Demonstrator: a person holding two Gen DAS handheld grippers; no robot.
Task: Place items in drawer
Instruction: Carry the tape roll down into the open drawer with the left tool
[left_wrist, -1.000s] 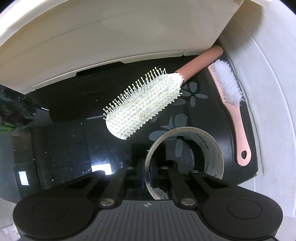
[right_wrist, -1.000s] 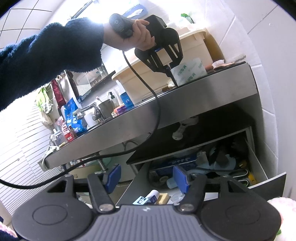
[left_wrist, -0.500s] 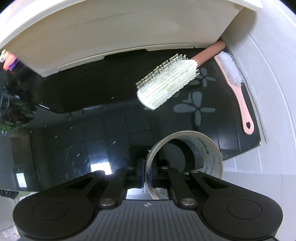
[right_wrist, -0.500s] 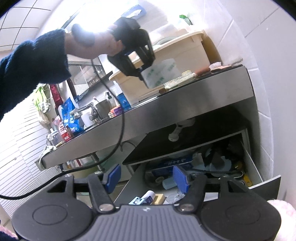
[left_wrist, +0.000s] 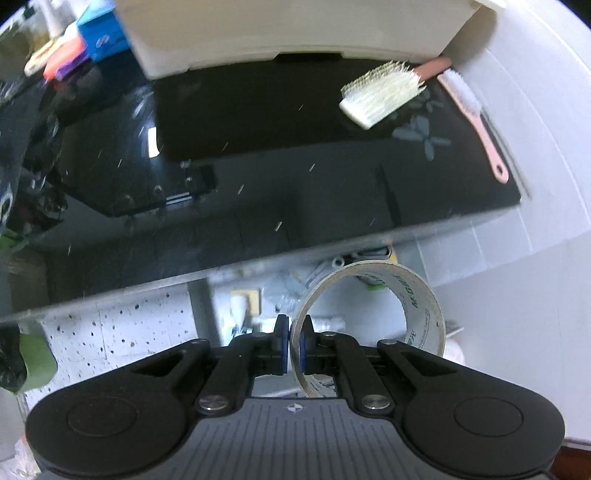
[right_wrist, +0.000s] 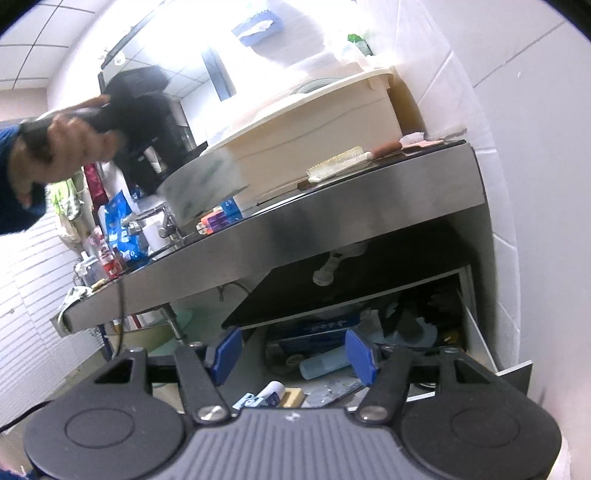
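The left hand-held gripper is closed on the wall of a roll of tape, one blue pad inside the ring and one outside it. The roll stands on edge, its open core facing the camera, and hangs in the air just off the front edge of the worktop, above the clutter below. Printing runs around the outer band of the tape; the letters are cut off and blurred, something like "M·BRIGH", and cannot be read with certainty. In the right wrist view the same roll appears as a motion-blurred pale band with faint greenish print, held out in front of the worktop's steel front edge by the person's hand.

The right hand-held gripper is wide open and holds nothing; its blue pads frame the open drawer under the worktop. The drawer is full of mixed items, among them a blue box with white writing too small to read and a pale blue bottle lying on its side.

At the far right corner of the glossy black worktop lie a white-bristled hairbrush with a reddish handle and, just beside it along the right edge, a pink-handled brush. A cream plastic tub stands along the back edge.
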